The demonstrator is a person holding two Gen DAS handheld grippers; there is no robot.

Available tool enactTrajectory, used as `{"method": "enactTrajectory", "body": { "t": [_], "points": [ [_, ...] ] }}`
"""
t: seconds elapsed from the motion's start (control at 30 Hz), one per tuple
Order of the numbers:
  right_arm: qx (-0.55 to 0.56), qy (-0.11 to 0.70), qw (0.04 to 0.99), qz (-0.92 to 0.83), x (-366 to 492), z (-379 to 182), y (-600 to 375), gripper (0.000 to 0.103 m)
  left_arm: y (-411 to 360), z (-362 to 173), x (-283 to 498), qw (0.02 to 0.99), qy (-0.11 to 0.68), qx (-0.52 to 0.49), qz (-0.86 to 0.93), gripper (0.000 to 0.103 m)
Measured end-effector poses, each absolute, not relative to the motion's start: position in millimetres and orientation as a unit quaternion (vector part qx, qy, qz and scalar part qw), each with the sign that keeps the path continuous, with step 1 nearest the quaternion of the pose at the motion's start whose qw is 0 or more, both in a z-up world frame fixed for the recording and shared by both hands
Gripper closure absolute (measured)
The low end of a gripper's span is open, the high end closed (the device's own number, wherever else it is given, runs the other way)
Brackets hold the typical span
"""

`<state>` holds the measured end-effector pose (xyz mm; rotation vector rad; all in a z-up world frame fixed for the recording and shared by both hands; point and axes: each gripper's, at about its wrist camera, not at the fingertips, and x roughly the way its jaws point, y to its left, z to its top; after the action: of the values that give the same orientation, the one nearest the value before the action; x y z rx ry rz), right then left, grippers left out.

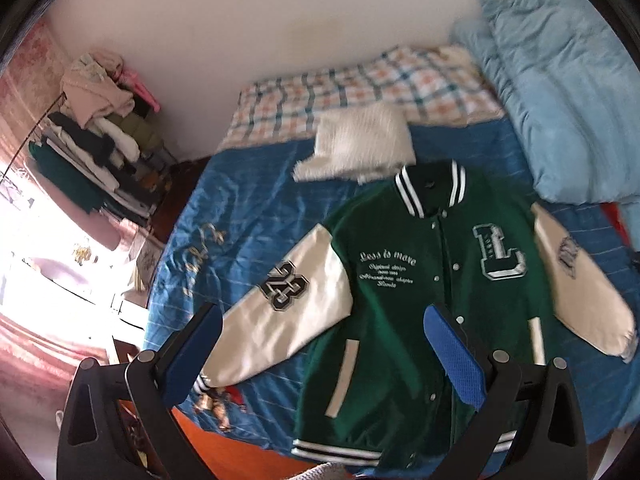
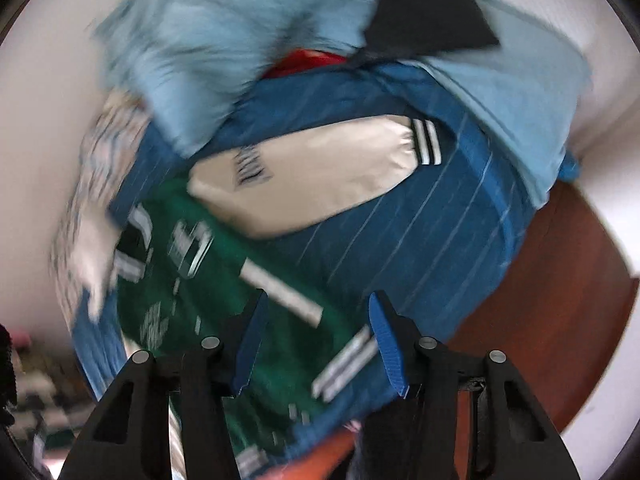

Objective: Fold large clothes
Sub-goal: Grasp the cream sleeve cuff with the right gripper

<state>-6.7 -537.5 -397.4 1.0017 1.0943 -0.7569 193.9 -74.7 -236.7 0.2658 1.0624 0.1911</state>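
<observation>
A green varsity jacket (image 1: 400, 320) with cream sleeves lies face up and spread flat on the blue bed cover (image 1: 248, 208), collar toward the wall. My left gripper (image 1: 324, 344) hovers above its lower left side, open wide, with nothing between the blue pads (image 1: 456, 356). In the blurred right wrist view the jacket (image 2: 180, 280) shows with its right cream sleeve (image 2: 312, 176) stretched out over the cover (image 2: 420, 240). My right gripper (image 2: 318, 336) hangs above the striped hem corner near the bed's edge, its jaws apart and empty.
A folded white knit (image 1: 360, 148) lies just past the collar. A light blue duvet (image 1: 560, 92) is heaped at the right, over a checked sheet (image 1: 340, 88). A loaded clothes rack (image 1: 92, 140) stands at the left. Wooden floor (image 2: 540, 300) borders the bed.
</observation>
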Motion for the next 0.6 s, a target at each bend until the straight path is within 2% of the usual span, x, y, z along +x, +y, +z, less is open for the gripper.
{"method": "enactTrajectory", "body": {
  "t": [0.07,0.13,0.27,0.33,0.43,0.5,0.53,0.57,0.6],
  "points": [
    [0.483,0.473,0.649,-0.348,-7.3,-452.3,-580.7,0.039,-87.5,-276.5,207.6,0.835,0.522,0.139,0.11,0.0],
    [0.508,0.463,0.626,-0.37,-6.2,-508.7,-622.5,0.035,-98.3,-321.2,223.2,0.818,0.542,0.141,0.127,0.0],
    [0.56,0.421,0.592,-0.397,-10.2,-608.1,-695.5,0.034,-112.5,-393.9,246.3,0.792,0.577,0.136,0.147,0.0],
    [0.59,0.402,0.585,-0.386,-5.2,-643.2,-718.3,0.032,-121.2,-420.9,254.5,0.782,0.589,0.137,0.149,0.0],
    [0.586,0.386,0.599,-0.385,16.6,-672.1,-741.4,0.011,-141.6,-459.1,265.3,0.772,0.603,0.141,0.142,0.0],
    [0.555,0.392,0.618,-0.395,39.0,-667.4,-742.8,0.011,-156.6,-477.8,270.4,0.768,0.609,0.149,0.131,0.0],
    [0.545,0.392,0.631,-0.389,50.2,-665.0,-744.2,0.028,-165.1,-484.1,272.2,0.768,0.611,0.151,0.123,0.0],
    [0.542,0.393,0.639,-0.378,60.6,-664.2,-747.2,0.069,-171.7,-489.0,275.3,0.769,0.61,0.152,0.117,0.0],
    [0.541,0.394,0.641,-0.375,68.7,-660.0,-748.1,0.081,-179.2,-493.4,278.0,0.77,0.609,0.154,0.11,0.0]
  ]
}}
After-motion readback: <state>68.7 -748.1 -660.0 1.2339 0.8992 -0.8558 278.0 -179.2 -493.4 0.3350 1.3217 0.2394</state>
